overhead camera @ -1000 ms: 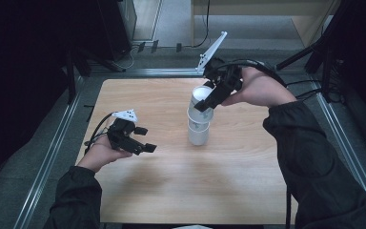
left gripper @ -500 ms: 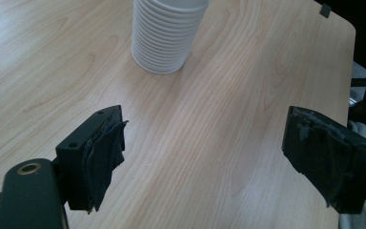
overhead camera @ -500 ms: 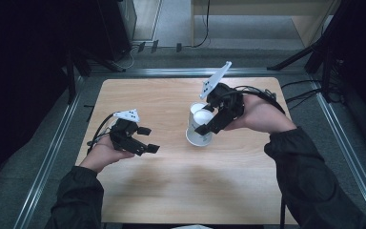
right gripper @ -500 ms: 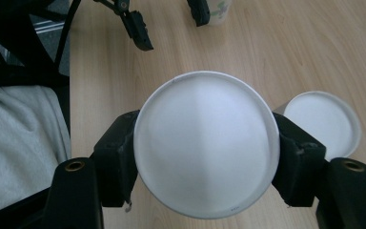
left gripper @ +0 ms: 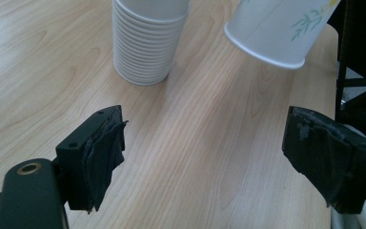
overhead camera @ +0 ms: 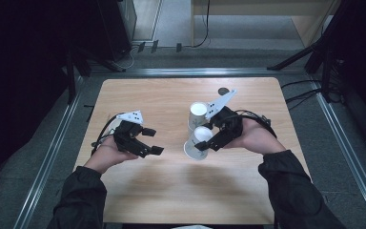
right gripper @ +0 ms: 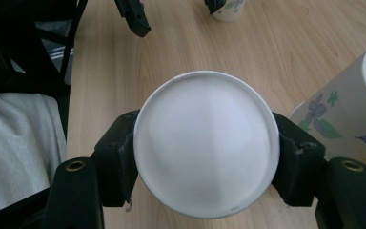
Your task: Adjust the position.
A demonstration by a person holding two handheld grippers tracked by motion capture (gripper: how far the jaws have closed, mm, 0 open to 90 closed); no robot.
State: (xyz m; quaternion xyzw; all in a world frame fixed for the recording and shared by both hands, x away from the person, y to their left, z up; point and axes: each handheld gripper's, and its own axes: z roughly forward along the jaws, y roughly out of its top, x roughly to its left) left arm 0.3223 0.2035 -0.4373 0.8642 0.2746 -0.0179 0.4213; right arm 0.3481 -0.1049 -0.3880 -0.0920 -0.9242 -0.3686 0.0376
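A stack of white paper cups (overhead camera: 198, 114) stands upside down on the wooden table (overhead camera: 147, 95); the left gripper view shows the stack (left gripper: 147, 38) close ahead. My right gripper (overhead camera: 208, 138) is shut on a single flower-printed cup (overhead camera: 195, 145), held tilted just in front of the stack. Its jaws have just been closing a little further on it. The cup's white bottom (right gripper: 205, 143) faces the right gripper view, a pad on each side. The held cup (left gripper: 281, 28) hangs above the table. My left gripper (overhead camera: 151, 141) rests open to the left, with nothing between its jaws (left gripper: 200, 157).
A small dark spot (overhead camera: 224, 90) marks the table behind the stack. Metal rails (overhead camera: 52, 157) run along the table's sides. A grey cloth (right gripper: 14, 143) lies past the table's edge. A bit of a printed cup (right gripper: 228, 12) shows far off.
My right hand has come down and toward the person with the single cup, from above the stack to low beside it. The left hand has stayed where it was.
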